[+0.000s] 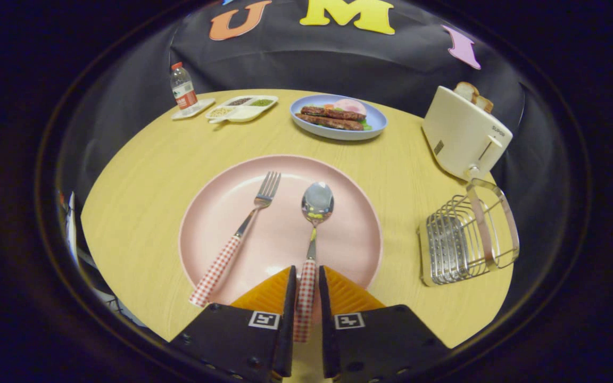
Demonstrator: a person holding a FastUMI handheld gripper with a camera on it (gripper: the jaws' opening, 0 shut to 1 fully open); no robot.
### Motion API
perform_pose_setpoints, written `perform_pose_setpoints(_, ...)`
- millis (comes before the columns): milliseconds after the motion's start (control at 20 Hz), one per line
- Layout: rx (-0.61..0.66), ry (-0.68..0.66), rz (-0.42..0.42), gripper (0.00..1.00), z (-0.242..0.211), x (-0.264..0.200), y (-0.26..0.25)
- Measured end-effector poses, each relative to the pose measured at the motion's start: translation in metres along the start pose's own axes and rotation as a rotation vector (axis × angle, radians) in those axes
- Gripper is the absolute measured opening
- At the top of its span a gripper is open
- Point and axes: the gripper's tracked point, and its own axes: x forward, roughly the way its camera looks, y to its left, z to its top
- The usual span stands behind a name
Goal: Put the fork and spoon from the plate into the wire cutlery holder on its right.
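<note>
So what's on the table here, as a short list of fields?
gripper: fingers close on either side of the spoon handle, contact unclear
spoon: on pink plate, bowl pointing away
fork: on plate, left of spoon
holder: wire, right of plate
beyond: toaster, food plate, bottle

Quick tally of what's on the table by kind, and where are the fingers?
Plates: 2, pink plate, blue plate
Cutlery: 2, fork, spoon
Bottle: 1
Divided tray: 1
Toaster: 1
Wire cutlery holder: 1
Total: 8
Gripper fingers flank the spoon handle.
</note>
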Motion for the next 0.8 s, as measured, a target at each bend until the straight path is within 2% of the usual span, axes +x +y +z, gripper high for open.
perform_pose_setpoints(50,0.005,0.002,-0.007,0.2,0.003,-0.006,-0.003)
perform_pose_setpoints(100,0.0,0.019,-0.011,0.09,0.001,-0.002,-0.002)
perform_pose_setpoints(150,0.005,0.024,-0.005,0.09,0.002,-0.006,-0.002)
perform_pose_setpoints(200,0.011,0.033,0.005,0.01,0.005,-0.009,-0.003)
perform_pose_setpoints(400,0.045,0.041,0.063,0.01,0.031,-0.051,-0.009)
perform_pose_setpoints(600,0.069,0.092,0.1,0.01,0.057,-0.108,-0.037)
perform_pose_setpoints(700,0.079,0.128,0.095,0.01,0.067,-0.133,-0.066)
perform_pose_setpoints(800,0.055,0.172,0.052,0.01,0.071,-0.153,-0.102)
